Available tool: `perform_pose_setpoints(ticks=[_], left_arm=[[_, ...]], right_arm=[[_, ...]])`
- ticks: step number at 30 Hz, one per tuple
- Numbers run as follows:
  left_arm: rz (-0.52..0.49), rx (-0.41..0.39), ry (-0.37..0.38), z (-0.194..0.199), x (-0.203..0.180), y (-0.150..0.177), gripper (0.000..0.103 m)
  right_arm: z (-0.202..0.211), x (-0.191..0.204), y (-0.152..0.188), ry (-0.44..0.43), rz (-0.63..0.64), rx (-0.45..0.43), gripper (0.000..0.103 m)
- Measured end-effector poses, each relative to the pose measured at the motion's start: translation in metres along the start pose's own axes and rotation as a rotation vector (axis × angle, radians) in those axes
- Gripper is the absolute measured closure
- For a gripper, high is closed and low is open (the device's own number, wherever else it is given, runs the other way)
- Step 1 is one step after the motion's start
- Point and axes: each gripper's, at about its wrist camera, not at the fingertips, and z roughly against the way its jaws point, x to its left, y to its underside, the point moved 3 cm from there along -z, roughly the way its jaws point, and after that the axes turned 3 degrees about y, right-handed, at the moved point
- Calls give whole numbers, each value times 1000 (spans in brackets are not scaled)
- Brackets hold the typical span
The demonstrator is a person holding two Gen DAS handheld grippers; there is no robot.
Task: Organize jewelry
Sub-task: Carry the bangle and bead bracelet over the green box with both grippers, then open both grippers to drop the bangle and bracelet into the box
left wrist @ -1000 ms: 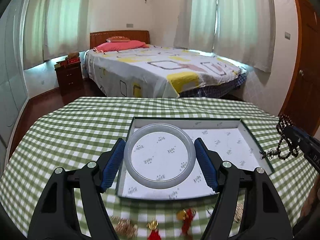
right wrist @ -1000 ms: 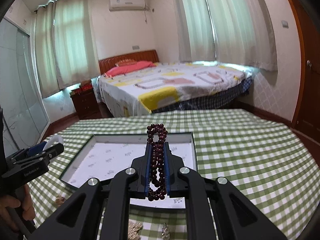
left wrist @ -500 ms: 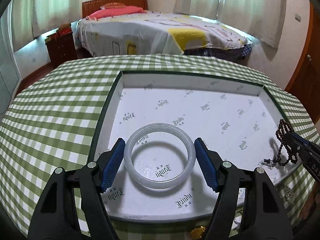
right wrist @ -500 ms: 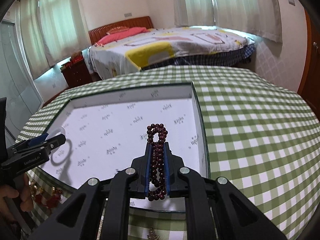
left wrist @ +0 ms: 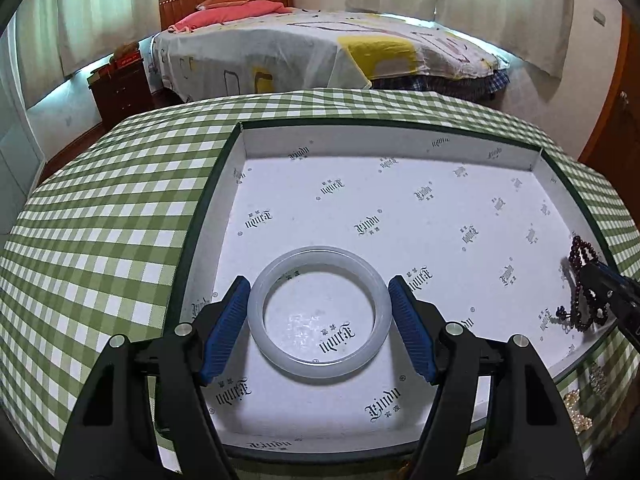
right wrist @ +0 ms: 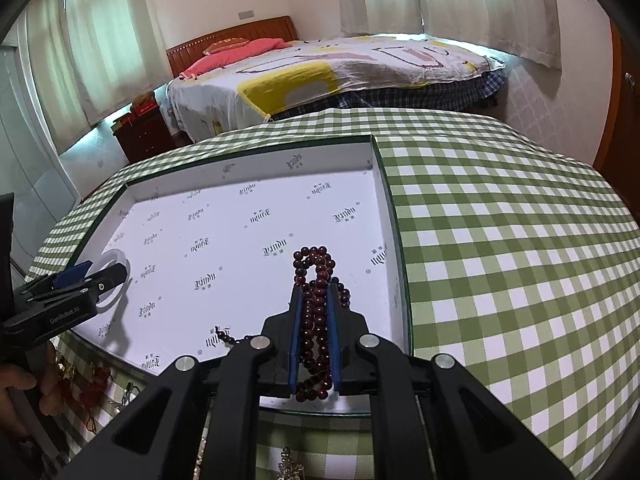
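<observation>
A shallow box [left wrist: 230, 184] with a dark green rim and a white printed lining lies on the green checked tablecloth. My left gripper [left wrist: 319, 280] is shut on a pale jade bangle [left wrist: 320, 254], held flat low over the near left part of the box floor. I cannot tell if the bangle touches the floor. My right gripper [right wrist: 315, 290] is shut on a string of dark red beads [right wrist: 314, 256] over the near right part of the box [right wrist: 382, 184]. A bead tail [right wrist: 224, 336] trails on the lining. Each gripper also shows in the other view: the left gripper [right wrist: 86, 280] and the right gripper [left wrist: 592, 276].
Loose jewelry lies on the cloth in front of the box: gold and pearl pieces [left wrist: 578, 406] and red tasselled charms [right wrist: 96, 380]. A person's hand [right wrist: 24, 388] holds the left gripper's handle. A bed [left wrist: 320, 52] and a nightstand [left wrist: 120, 88] stand beyond the table.
Both grippers sank and tilted down toward the box, so its white floor now fills the views. The bangle and the beads stayed gripped. Little moved over the last half second.
</observation>
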Motion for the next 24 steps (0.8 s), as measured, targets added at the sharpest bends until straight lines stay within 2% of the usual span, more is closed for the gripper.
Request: perform_pose_setpoints(ticks=[7, 14, 16, 17, 24], left_arm=[[-20, 15, -13, -4, -3, -1, 33], [-25, 18, -13, -4, -3, -1, 31], [-26, 18, -11, -4, -4, 0, 29], [-25, 17, -10, -4, -4, 0, 24], [-10, 7, -5, -2, -2, 0, 23]], right_arm=[[1, 0, 1, -1, 2, 0, 89], [3, 1, 0, -18, 3, -14, 70], [3, 2, -1, -23, 4, -16, 69], [3, 3, -1, -24, 6, -16, 68], [8, 4, -2, -31, 5, -43, 57]])
